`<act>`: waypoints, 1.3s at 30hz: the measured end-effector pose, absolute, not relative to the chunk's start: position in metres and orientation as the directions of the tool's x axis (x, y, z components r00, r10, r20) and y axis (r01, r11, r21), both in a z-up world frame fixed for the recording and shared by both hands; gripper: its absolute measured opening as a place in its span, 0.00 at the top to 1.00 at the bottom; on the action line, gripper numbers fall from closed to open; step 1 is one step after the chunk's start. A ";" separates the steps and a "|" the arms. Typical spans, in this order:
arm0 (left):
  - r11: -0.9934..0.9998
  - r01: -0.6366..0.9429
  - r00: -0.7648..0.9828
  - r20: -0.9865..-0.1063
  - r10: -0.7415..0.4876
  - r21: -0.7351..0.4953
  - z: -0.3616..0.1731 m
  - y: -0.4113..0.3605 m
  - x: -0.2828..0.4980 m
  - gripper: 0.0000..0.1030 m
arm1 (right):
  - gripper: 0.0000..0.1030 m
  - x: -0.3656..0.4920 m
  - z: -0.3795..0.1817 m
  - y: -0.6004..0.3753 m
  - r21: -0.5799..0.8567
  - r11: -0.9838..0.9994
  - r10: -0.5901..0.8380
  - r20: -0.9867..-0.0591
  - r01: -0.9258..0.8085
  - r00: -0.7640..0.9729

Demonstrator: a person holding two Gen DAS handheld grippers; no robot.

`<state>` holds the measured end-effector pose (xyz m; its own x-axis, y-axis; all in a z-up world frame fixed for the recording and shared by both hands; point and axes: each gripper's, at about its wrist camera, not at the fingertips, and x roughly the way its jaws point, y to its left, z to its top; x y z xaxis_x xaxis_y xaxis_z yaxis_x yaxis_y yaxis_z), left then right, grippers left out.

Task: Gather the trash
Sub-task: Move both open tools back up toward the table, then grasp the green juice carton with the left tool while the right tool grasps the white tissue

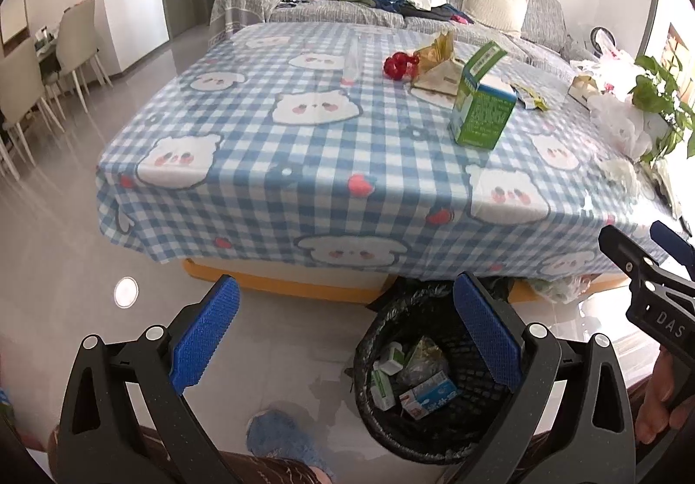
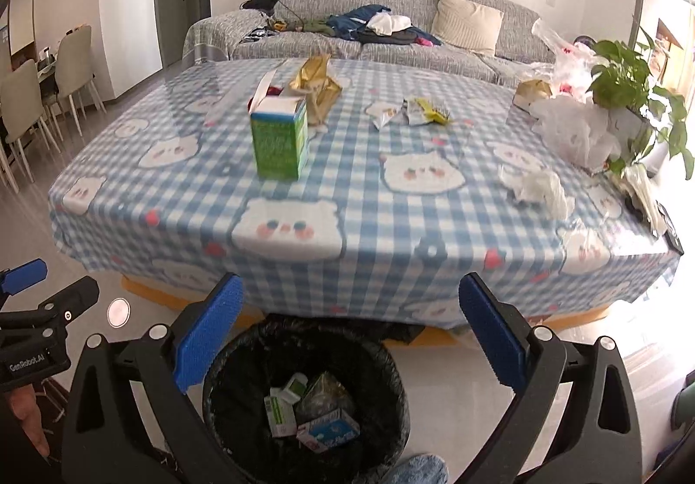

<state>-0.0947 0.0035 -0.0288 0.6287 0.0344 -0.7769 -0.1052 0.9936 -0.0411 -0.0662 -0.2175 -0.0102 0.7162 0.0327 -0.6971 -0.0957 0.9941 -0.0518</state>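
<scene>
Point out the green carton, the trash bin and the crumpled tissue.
green carton point(image 2: 280, 145): right wrist view, front face.
trash bin point(image 2: 393, 371): right wrist view, right rim.
crumpled tissue point(image 2: 538, 188): right wrist view, middle of wad.

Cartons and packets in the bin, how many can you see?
4 in the bin: two green-white cartons at left, a blue-white carton in front, a clear packet behind. More may lie underneath.

Carton point(image 2: 280, 140) on table point(image 2: 347, 262); bin point(image 2: 304, 397) on floor before table
</scene>
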 end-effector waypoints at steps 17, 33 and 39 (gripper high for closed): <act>0.998 -0.049 0.622 -0.783 0.001 -0.038 -0.028 -0.039 -0.013 0.06 | 0.08 0.001 -0.014 -0.273 -0.030 1.000 -0.020 -0.704 -0.001 0.710; 0.999 0.033 0.620 -0.784 -0.029 -0.011 -0.032 -0.107 0.057 0.06 | 0.08 0.041 -0.019 -0.361 0.019 0.995 -0.053 -0.717 0.096 0.695; 0.999 0.016 0.611 -0.791 -0.034 -0.030 -0.035 -0.107 0.081 0.06 | 0.08 0.063 -0.023 -0.400 0.036 0.989 -0.070 -0.727 0.140 0.683</act>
